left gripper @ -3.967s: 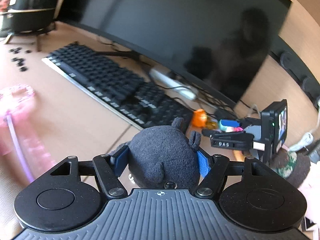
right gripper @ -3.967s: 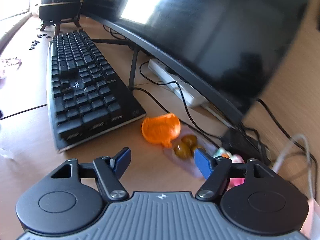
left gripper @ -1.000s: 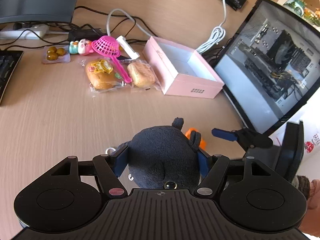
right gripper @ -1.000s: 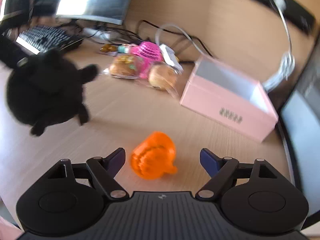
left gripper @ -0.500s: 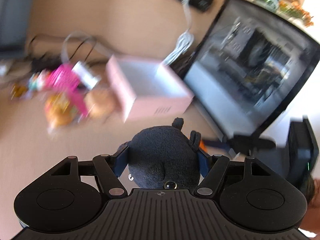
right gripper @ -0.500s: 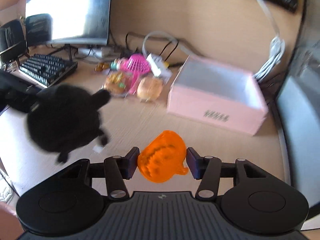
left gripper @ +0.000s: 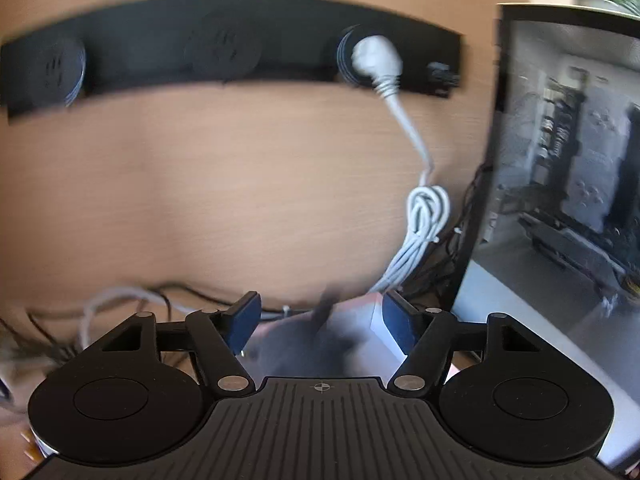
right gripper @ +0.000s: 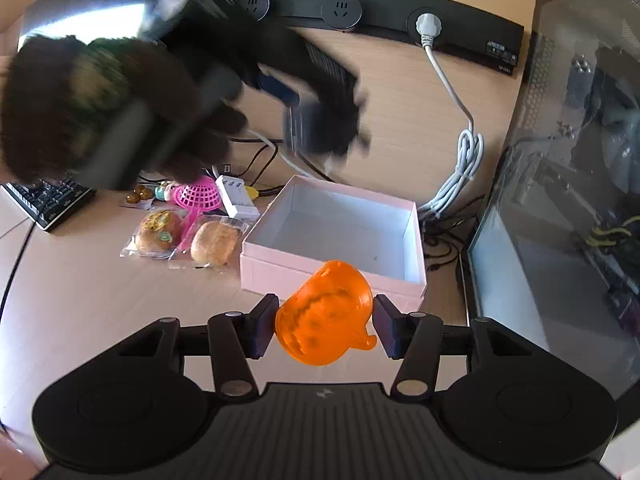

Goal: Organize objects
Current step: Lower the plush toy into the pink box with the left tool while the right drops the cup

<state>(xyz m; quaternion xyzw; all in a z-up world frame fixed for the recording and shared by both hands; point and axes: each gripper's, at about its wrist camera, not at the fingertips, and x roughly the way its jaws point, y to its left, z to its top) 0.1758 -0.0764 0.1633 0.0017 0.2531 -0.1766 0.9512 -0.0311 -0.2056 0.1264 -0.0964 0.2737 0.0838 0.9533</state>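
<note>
In the right wrist view my right gripper [right gripper: 324, 324] is shut on an orange toy cup [right gripper: 324, 320], held in the air just in front of the open pink box [right gripper: 280, 272]. The left gripper [right gripper: 296, 108], carried by a hand in a furry sleeve [right gripper: 80, 92], is a blur above the box's far side, with the dark plush toy [right gripper: 320, 128] at its tip. In the left wrist view the left gripper [left gripper: 320, 320] has its jaws apart. The plush [left gripper: 316, 344] is a low smear between them over the box [left gripper: 374, 316]. The blur hides whether the pads still press on it.
Left of the box lie two wrapped buns [right gripper: 158, 234], a pink sieve [right gripper: 200, 196], a white adapter [right gripper: 236, 196] and a keyboard [right gripper: 48, 200]. A glass-sided computer case [right gripper: 560, 160] stands close on the right. A black socket strip [right gripper: 380, 12] and a coiled white cable [right gripper: 460, 172] are on the back wall.
The right gripper closed on the orange cup and lifted it off the desk towards the box. The left gripper swung fast to the right over the box; the plush sits lower and blurred.
</note>
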